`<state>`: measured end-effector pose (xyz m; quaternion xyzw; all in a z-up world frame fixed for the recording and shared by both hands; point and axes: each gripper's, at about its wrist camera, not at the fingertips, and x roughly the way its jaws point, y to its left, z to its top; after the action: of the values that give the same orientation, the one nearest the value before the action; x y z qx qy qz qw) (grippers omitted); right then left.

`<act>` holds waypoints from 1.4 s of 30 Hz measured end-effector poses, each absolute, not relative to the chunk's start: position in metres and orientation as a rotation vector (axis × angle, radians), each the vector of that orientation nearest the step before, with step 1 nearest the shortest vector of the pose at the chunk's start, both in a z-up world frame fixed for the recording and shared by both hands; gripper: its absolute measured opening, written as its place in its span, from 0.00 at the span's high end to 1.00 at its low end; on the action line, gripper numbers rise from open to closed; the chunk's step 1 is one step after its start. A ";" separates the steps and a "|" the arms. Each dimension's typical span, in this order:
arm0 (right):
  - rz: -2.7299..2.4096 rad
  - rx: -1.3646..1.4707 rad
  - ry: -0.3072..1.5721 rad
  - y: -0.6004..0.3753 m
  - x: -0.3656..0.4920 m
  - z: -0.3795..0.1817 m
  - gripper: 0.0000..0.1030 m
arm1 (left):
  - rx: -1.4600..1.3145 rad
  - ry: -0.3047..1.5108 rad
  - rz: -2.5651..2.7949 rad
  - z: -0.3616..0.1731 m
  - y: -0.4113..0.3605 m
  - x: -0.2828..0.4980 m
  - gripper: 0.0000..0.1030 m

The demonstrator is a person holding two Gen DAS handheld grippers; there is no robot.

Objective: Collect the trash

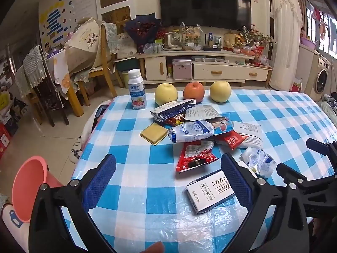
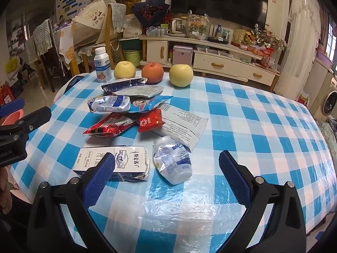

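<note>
A heap of trash lies mid-table: a flattened white milk carton (image 1: 209, 191) (image 2: 118, 164), a crushed clear plastic bottle (image 2: 173, 162) (image 1: 259, 161), a red snack bag (image 1: 194, 156) (image 2: 109, 127), a small red packet (image 2: 150, 121), a white-blue pouch (image 1: 192, 133) (image 2: 110, 104) and several wrappers. A pink bin (image 1: 31, 187) stands beside the table at the left. My left gripper (image 1: 168, 177) is open above the near checked cloth, the carton by its right finger. My right gripper (image 2: 166, 174) is open, with the crushed bottle and the carton's end just ahead between its fingers.
At the table's far edge stand a yogurt bottle (image 1: 137, 89), two yellow apples (image 1: 166, 93) and an orange-red one (image 1: 193, 92). A yellow square pad (image 1: 153, 133) lies left of the heap. The blue-checked table (image 2: 263, 126) has bare cloth on the right. Chairs and a TV cabinet stand beyond.
</note>
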<state>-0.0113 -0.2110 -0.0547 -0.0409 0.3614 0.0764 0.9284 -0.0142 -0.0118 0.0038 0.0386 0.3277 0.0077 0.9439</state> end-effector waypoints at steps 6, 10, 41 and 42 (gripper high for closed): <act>0.167 -0.075 0.744 -0.214 -0.010 -0.052 0.03 | 0.060 0.715 0.031 -0.004 -0.017 -0.003 0.04; 0.167 -0.074 0.746 -0.214 -0.010 -0.052 0.03 | 0.057 0.719 0.029 -0.006 -0.013 -0.002 0.04; 0.168 -0.081 0.756 -0.214 -0.010 -0.057 0.03 | 0.054 0.727 0.024 -0.006 -0.011 -0.002 0.04; 0.168 -0.082 0.755 -0.214 -0.010 -0.057 0.03 | 0.055 0.727 0.025 -0.006 -0.012 -0.002 0.04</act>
<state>-0.0099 -0.2138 -0.0567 -0.0400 0.3680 0.0818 0.9253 -0.0020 -0.0116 -0.0062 0.0269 0.3553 0.0120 0.9343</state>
